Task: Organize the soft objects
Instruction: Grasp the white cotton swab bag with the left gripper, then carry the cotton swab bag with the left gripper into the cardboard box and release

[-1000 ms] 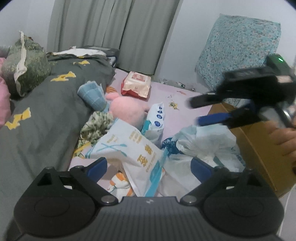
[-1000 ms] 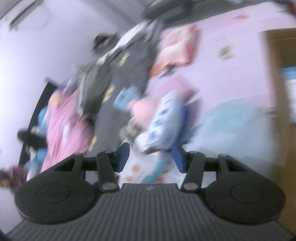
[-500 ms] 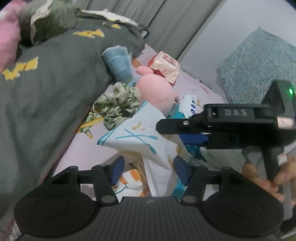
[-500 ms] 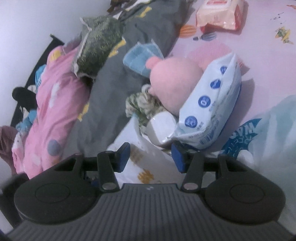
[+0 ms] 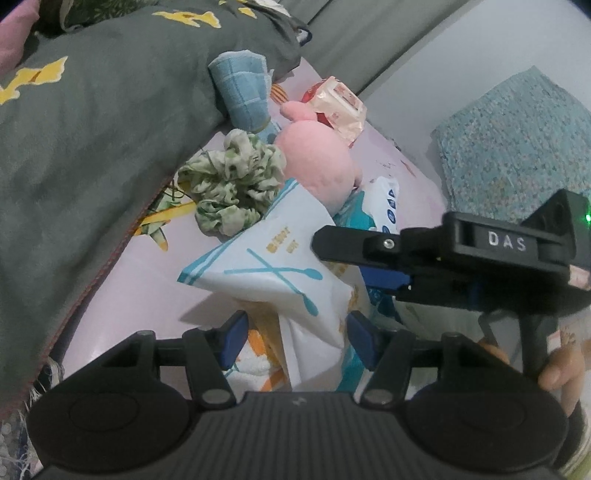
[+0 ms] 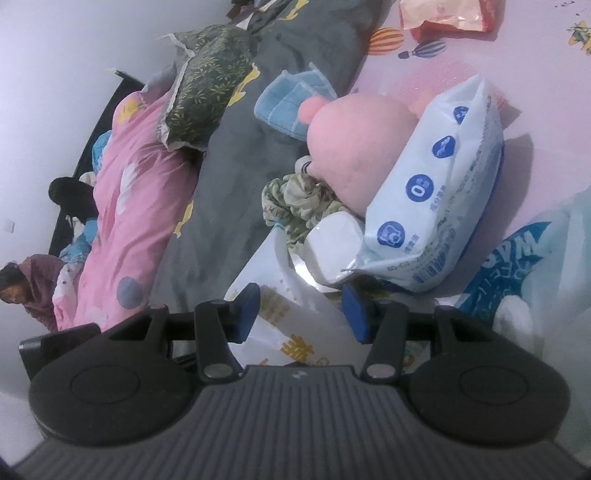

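Two crinkly plastic packs, round pink plush, ruffled scrunchie

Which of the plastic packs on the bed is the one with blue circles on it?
The pale blue wipes pack leaning against the pink plush; the other pack is orange-red.

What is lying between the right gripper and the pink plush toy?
From the right gripper, a white printed bag lies under the jaws, then a blue-dotted wipes pack leans on the pink plush toy, covering its near side.

Black ribbed tongs with blue pads, silver screws, "DAS" marking.
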